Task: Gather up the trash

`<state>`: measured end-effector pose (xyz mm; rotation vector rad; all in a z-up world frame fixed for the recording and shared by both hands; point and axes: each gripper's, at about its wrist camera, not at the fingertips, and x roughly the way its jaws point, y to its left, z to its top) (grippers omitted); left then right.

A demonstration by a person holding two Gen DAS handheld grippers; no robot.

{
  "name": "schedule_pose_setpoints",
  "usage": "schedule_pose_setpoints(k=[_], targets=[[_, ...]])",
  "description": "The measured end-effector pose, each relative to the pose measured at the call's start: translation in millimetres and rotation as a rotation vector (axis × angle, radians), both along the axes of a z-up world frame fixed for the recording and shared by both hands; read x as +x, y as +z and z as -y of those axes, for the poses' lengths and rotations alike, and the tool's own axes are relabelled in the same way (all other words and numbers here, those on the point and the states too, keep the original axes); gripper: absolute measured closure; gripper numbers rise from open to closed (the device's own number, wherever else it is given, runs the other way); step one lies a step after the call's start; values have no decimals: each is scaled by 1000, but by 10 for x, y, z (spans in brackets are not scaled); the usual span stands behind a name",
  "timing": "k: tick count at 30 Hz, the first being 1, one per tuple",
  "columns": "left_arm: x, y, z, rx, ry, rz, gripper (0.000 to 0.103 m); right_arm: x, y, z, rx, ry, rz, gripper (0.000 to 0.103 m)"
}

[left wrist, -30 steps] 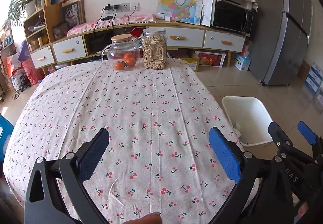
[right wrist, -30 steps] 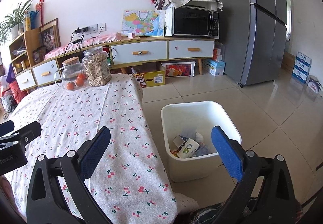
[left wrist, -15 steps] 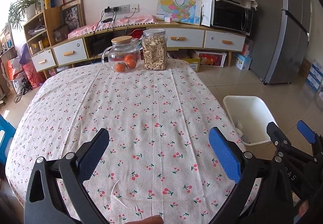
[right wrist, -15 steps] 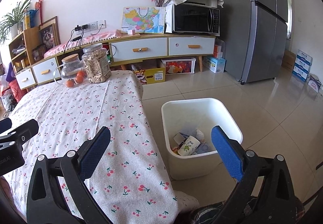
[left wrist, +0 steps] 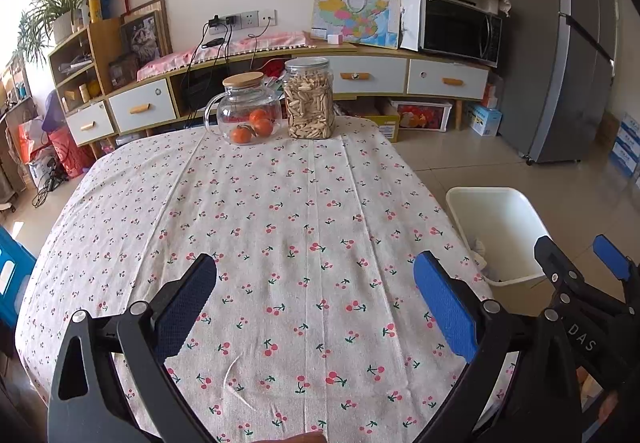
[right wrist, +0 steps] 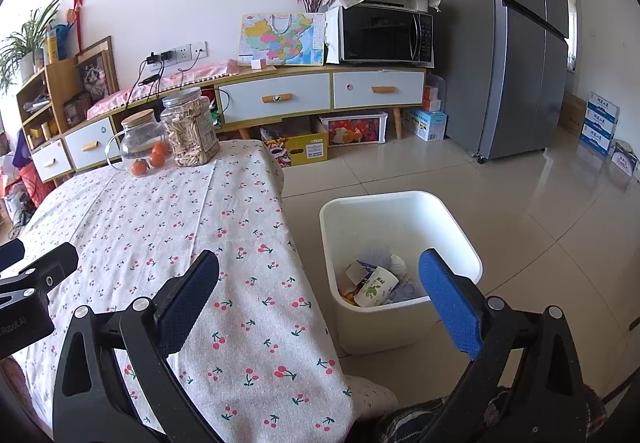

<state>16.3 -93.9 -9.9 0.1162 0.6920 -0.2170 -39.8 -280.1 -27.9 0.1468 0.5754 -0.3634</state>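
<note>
A white bin stands on the tiled floor right of the table, also showing as the bin in the left wrist view. Inside it lie a paper cup and other crumpled scraps. My right gripper is open and empty, held above the table's right edge and the bin's near side. My left gripper is open and empty above the near part of the cherry-print tablecloth. I see no loose trash on the cloth. The right gripper appears at the right edge of the left wrist view.
At the table's far end stand a glass teapot with oranges and a jar of sticks. Behind are a long sideboard, a microwave and a grey fridge. Boxes sit on the floor at far right.
Both grippers have risen and drawn back slightly, so the table and bin sit a little lower and farther in view. Both stay open and empty.
</note>
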Motion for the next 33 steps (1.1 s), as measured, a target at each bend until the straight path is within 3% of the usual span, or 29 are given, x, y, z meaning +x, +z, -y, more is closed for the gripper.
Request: schedule_pose_setpoints(k=[33], targets=[[2, -64, 40, 23, -5, -12, 8, 10, -32, -47, 14, 14, -17, 7]])
